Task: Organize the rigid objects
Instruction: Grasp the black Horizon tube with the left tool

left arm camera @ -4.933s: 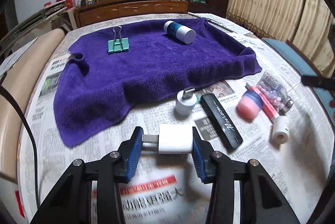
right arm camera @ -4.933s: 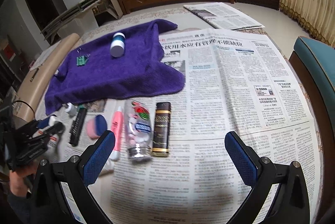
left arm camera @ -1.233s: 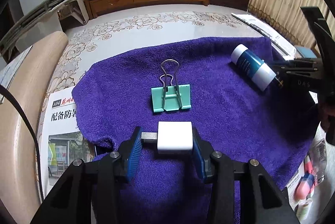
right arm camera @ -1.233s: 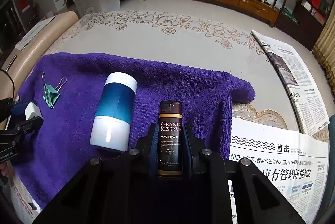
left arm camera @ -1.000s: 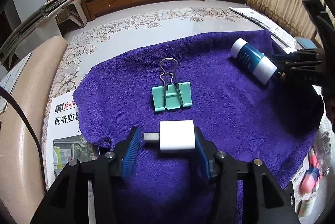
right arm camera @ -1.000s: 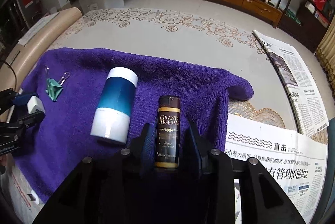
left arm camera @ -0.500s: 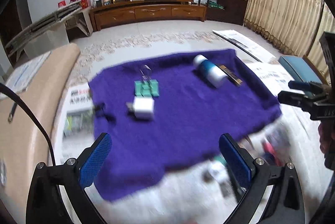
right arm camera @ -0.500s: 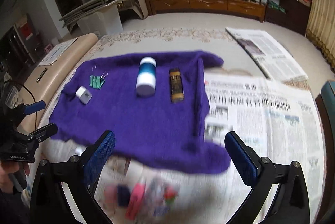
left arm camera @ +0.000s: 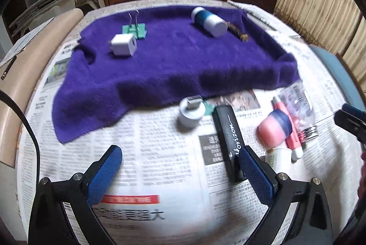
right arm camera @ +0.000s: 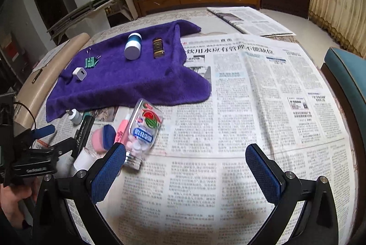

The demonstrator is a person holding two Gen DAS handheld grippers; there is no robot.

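On the purple towel [left arm camera: 178, 61] lie a white charger [left arm camera: 123, 45], a green binder clip [left arm camera: 135, 31], a blue-and-white bottle [left arm camera: 209, 21] and a dark bottle [right arm camera: 157, 48]. On the newspaper in front of the towel lie a white round adapter [left arm camera: 191, 111], a black case [left arm camera: 227, 137], a pink-and-blue jar [left arm camera: 275, 128], a pink tube [left arm camera: 289, 130] and a clear candy bottle [right arm camera: 144, 128]. My left gripper [left arm camera: 180, 167] hangs open and empty over the newspaper, its right finger beside the black case. My right gripper [right arm camera: 185, 164] is open and empty, just right of the candy bottle.
Newspaper sheets [right arm camera: 263, 96] cover the table to the right of the towel. A beige padded edge [left arm camera: 13, 75] runs along the left side and a teal chair [right arm camera: 347, 75] stands at the right. A hand [right arm camera: 13, 197] holds the left gripper.
The charger and the dark bottle were set on the towel and let go. Both grippers opened, pulled back off the towel and now hover low by the loose items on the newspaper.
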